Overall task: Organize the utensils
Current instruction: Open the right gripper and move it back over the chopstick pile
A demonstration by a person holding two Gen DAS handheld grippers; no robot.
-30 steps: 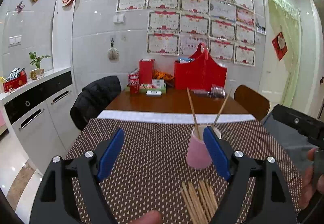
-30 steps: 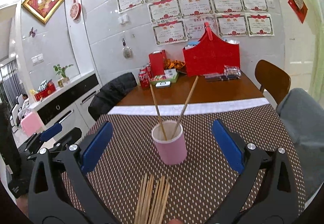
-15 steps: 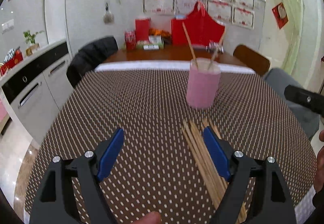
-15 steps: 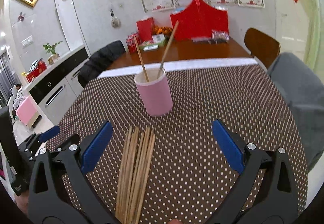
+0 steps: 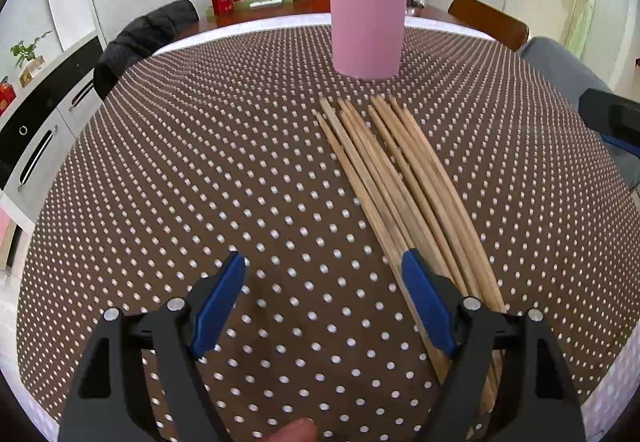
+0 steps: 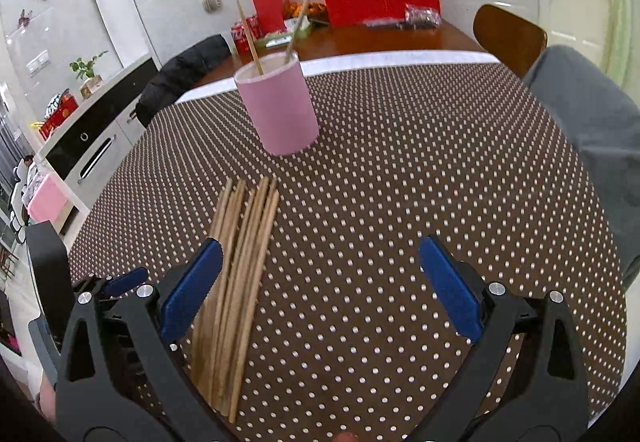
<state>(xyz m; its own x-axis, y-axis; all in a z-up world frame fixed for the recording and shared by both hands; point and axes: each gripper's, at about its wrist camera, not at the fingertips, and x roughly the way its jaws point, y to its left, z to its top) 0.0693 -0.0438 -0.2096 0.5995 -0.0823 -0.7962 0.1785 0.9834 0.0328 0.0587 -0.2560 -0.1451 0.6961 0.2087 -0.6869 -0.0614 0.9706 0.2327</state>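
Both my grippers, left gripper [image 5: 322, 300] and right gripper [image 6: 320, 284], hang wide open, empty. Loose wooden chopsticks [image 5: 400, 186] lie before the pink cylindrical cup [image 5: 366, 28]; closing carelessly could scatter them.

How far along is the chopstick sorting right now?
Done: two chopsticks already stand in the pink cup. In hand: nothing; the left gripper and right gripper are both open over the dotted tablecloth. Left: the whole bundle of loose chopsticks lying flat in front of the cup.
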